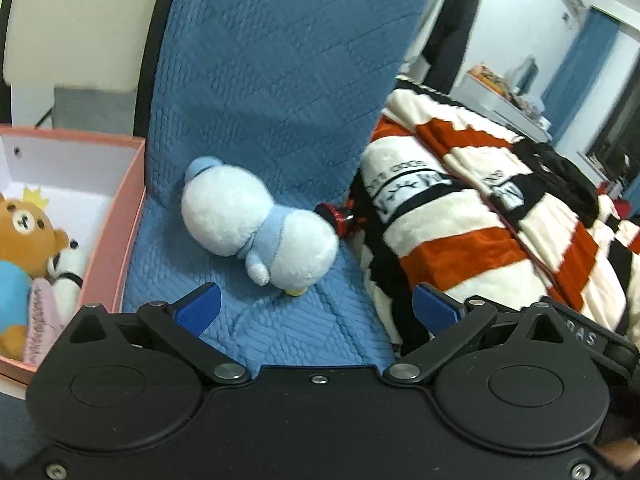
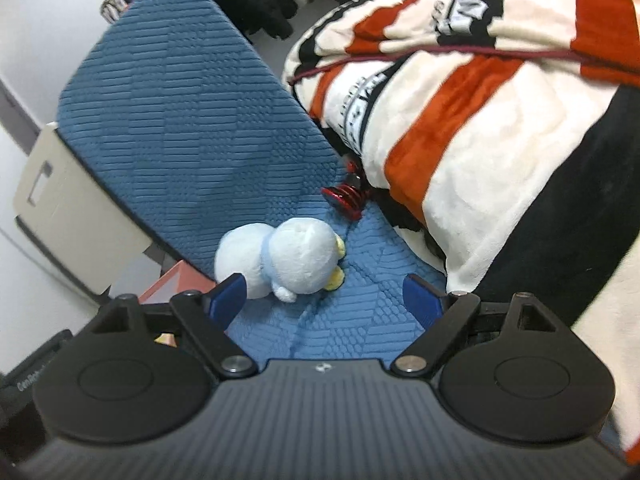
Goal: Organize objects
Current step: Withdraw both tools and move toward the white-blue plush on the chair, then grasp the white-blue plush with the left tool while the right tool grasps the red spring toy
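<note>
A white and light-blue plush bird (image 1: 256, 224) lies on its side on the blue quilted cushion (image 1: 260, 80). It also shows in the right wrist view (image 2: 288, 256). My left gripper (image 1: 316, 306) is open and empty, just short of the plush. My right gripper (image 2: 324, 298) is open and empty, its left finger (image 2: 228, 296) close beside the plush. A pink box (image 1: 128, 220) at the left holds a brown bear plush (image 1: 28, 228) and other soft toys. A corner of the box shows in the right wrist view (image 2: 172, 284).
A red metal spring part (image 1: 340, 218) lies by the plush against a striped orange, white and black blanket (image 1: 480, 220); the spring part (image 2: 346, 196) and the blanket (image 2: 480, 120) show in the right wrist view too. A cream bin (image 2: 68, 216) stands behind the cushion.
</note>
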Motion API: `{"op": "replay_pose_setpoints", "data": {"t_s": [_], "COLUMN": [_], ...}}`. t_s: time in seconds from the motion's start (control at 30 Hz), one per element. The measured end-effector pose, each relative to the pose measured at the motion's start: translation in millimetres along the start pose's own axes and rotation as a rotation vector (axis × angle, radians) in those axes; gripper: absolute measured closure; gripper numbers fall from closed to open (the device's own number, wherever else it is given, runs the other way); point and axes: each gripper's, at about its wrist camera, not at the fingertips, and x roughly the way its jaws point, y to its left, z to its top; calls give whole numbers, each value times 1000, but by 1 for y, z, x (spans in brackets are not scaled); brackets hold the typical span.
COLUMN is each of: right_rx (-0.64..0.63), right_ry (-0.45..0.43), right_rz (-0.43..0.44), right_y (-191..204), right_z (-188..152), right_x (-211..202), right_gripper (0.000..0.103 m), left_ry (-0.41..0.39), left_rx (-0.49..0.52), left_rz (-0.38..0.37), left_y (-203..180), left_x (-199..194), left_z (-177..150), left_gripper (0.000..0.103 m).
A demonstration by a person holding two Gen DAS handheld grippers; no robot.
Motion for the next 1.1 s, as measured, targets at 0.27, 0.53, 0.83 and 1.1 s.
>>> {"op": "replay_pose_setpoints", "data": {"t_s": [0.27, 0.53, 0.83, 1.1], "right_rx": [5, -2, 48, 145], "right_ry": [-49, -69, -76, -34], "right_rz": [24, 30, 49, 69], "right_y": [-5, -1, -4, -7], "right_z": [-4, -1, 23, 47], "right_x": [53, 97, 133, 178], "right_gripper": [16, 16, 16, 28], "left_ry": [13, 33, 64, 98], "left_rx": [-45, -141, -207, -289], "left_rz": [11, -25, -16, -101], "left_y": [29, 56, 65, 76], "left_x": [72, 121, 154, 173], "left_z": [6, 16, 31, 38], "left_gripper": [1, 1, 1, 2]}}
